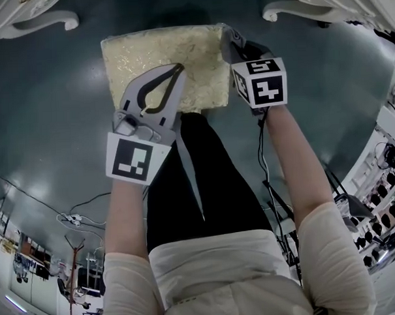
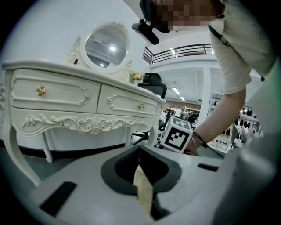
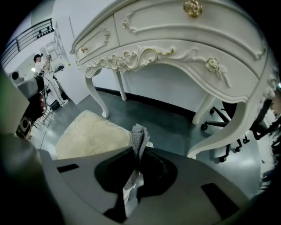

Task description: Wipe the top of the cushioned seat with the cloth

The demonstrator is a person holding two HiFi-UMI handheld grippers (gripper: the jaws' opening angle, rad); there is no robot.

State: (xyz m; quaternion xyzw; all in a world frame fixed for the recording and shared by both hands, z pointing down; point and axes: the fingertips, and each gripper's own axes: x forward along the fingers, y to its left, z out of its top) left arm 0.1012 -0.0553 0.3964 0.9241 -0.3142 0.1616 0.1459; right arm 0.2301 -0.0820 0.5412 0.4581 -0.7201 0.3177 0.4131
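The cushioned seat [image 1: 155, 57], cream and textured, is seen in the head view at 12 o'clock, on a dark floor [image 1: 46, 127] between two white table legs. The left gripper [image 1: 178, 69] is held over the seat's near half, with its tips pointed toward 1 o'clock. Its jaws are pressed together, and only a cream strip of the same colour as the seat is seen in the slit between them in the left gripper view; whether anything is gripped there cannot be told.

The right gripper [image 3: 137, 148] is held at the seat's 2 o'clock corner. Its jaws are closed on the cloth [image 3: 138, 134], a grey folded piece that is pinched upright and stands out past the tips, while a paler end hangs back inside the jaws. In the right gripper view the seat is shown at 9 o'clock of the cloth, just beside it; contact between them cannot be made out.

A white carved dressing table [image 3: 175, 39] with gold knobs is seen beyond the seat, and an oval mirror [image 2: 106, 45] is mounted on it.
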